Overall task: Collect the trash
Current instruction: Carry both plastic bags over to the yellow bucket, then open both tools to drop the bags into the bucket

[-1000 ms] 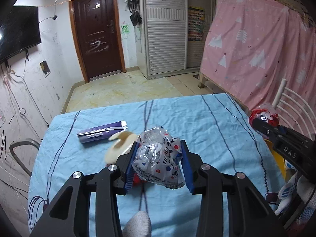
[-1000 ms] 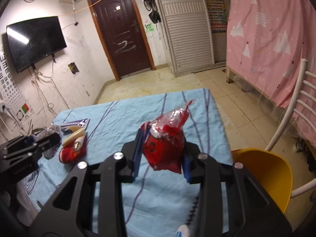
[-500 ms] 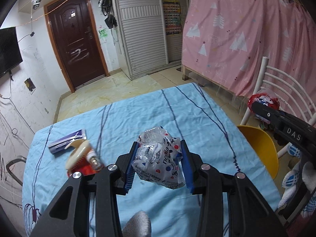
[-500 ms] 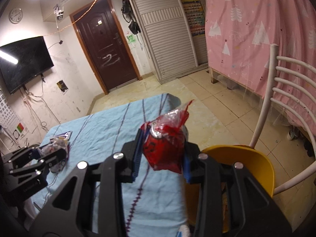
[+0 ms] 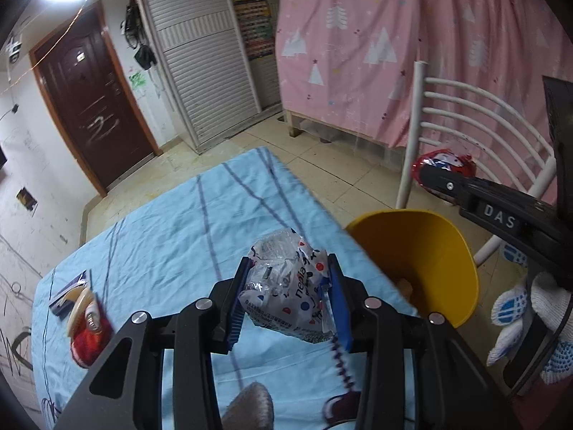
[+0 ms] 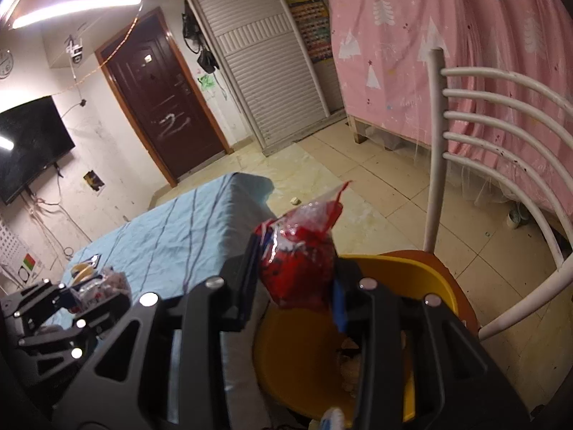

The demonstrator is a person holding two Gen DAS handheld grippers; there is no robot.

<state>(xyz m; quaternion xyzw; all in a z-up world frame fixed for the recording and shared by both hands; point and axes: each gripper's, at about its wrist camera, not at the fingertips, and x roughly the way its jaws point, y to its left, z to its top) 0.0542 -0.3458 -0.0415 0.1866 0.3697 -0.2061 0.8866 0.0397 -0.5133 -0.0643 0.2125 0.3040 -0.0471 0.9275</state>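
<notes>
My left gripper [image 5: 288, 301] is shut on a crumpled clear wrapper with red and blue dots [image 5: 286, 286], held above the right edge of the blue-clothed table [image 5: 172, 236]. My right gripper [image 6: 297, 276] is shut on a crumpled red wrapper [image 6: 301, 261] and hangs over the yellow bin [image 6: 401, 276], which stands on a chair seat beside the table. The same yellow bin [image 5: 422, 247] shows in the left wrist view, with the right gripper and its red wrapper [image 5: 444, 165] beyond it. Some scraps lie inside the bin.
On the table's left part lie a purple packet [image 5: 68, 290], a beige lid and a red can [image 5: 86, 337]. A white metal chair back [image 6: 501, 136] rises behind the bin. A gloved hand [image 5: 530, 308] is at the right. Pink curtain and tiled floor lie beyond.
Both grippers have swung right, from over the table's middle toward the yellow bin, each keeping its wrapper. The right one now hangs over the bin; the left has reached the table's right edge.
</notes>
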